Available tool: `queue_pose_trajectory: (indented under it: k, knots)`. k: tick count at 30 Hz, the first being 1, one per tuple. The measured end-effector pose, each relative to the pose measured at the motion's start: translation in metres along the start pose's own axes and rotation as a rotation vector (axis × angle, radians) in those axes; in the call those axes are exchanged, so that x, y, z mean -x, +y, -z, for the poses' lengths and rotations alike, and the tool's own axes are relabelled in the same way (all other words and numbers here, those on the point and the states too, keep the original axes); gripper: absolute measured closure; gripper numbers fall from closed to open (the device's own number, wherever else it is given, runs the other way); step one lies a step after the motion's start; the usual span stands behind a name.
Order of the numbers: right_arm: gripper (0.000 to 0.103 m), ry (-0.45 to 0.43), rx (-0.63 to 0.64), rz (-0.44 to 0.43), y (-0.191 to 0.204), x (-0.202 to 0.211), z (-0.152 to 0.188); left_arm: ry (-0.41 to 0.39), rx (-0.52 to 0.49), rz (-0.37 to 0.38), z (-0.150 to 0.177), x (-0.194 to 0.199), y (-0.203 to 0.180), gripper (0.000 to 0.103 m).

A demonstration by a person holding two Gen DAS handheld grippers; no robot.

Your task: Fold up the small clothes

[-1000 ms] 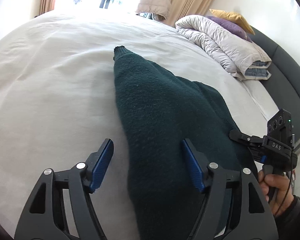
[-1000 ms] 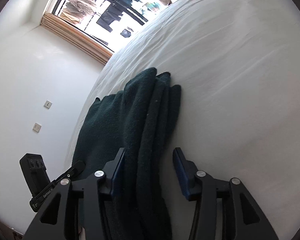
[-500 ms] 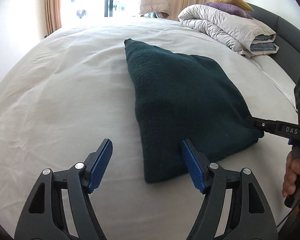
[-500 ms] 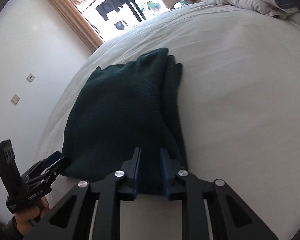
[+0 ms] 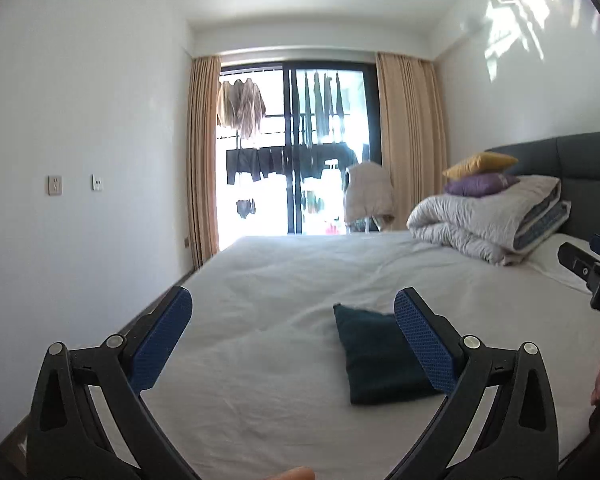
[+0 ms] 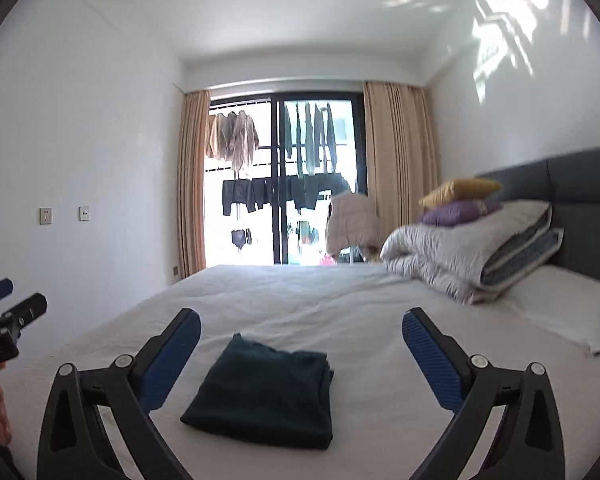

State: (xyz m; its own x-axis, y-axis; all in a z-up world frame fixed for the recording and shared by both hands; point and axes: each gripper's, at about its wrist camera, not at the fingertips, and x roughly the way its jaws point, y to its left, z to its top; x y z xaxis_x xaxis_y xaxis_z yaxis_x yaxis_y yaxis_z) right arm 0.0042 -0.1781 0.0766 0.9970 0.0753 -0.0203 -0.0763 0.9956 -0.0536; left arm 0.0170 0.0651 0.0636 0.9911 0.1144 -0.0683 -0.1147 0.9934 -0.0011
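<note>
Both grippers are level above the bed, jaws opening wide with nothing between them: left gripper [image 5: 292,336], right gripper [image 6: 300,348]. Folded dark green garment [image 6: 264,394] lies flat on the white sheet [image 6: 300,300], beyond and below the right fingers [image 6: 174,360], roughly centred in their gap; from the left wrist it sits partly behind the right-hand finger [image 5: 424,344]. Bare sheet all round it, bed edge toward the left wall; folded duvet [image 6: 460,256] and pillows well apart by the headboard [image 6: 580,200].
</note>
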Motion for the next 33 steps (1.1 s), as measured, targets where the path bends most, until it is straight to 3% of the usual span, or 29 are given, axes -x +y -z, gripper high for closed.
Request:
queue_pose_trajectory:
  k: [2, 7, 10, 12, 21, 26, 33]
  knots:
    - [0.0, -0.006, 0.002, -0.03, 0.008, 0.009, -0.016, -0.021, 0.001, -0.016, -0.017, 0.023, 0.001, 0.0]
    - [0.0, -0.012, 0.021, 0.007, 0.022, 0.034, -0.036, 0.072, -0.06, -0.077, -0.032, 0.054, -0.007, 0.0]
    - [0.0, 0.032, 0.037, 0.033, 0.027, 0.044, -0.034, 0.114, -0.058, -0.075, -0.028, 0.073, -0.009, 0.0]
    - [0.0, 0.063, 0.03, 0.031, 0.028, 0.044, -0.025, 0.185, -0.025, -0.104, -0.021, 0.07, -0.005, 0.0]
    - [0.0, 0.259, -0.007, 0.028, 0.029, 0.036, 0.023, 0.488, 0.063, -0.064, 0.042, 0.031, 0.003, 0.0]
    - [0.0, 0.345, -0.028, 0.031, 0.03, 0.03, 0.039, 0.534, 0.031, -0.071, 0.063, 0.02, 0.002, 0.0]
    - [0.0, 0.417, -0.043, 0.03, 0.032, 0.022, 0.047, 0.55, 0.03, -0.055, 0.069, 0.0, 0.0, 0.0]
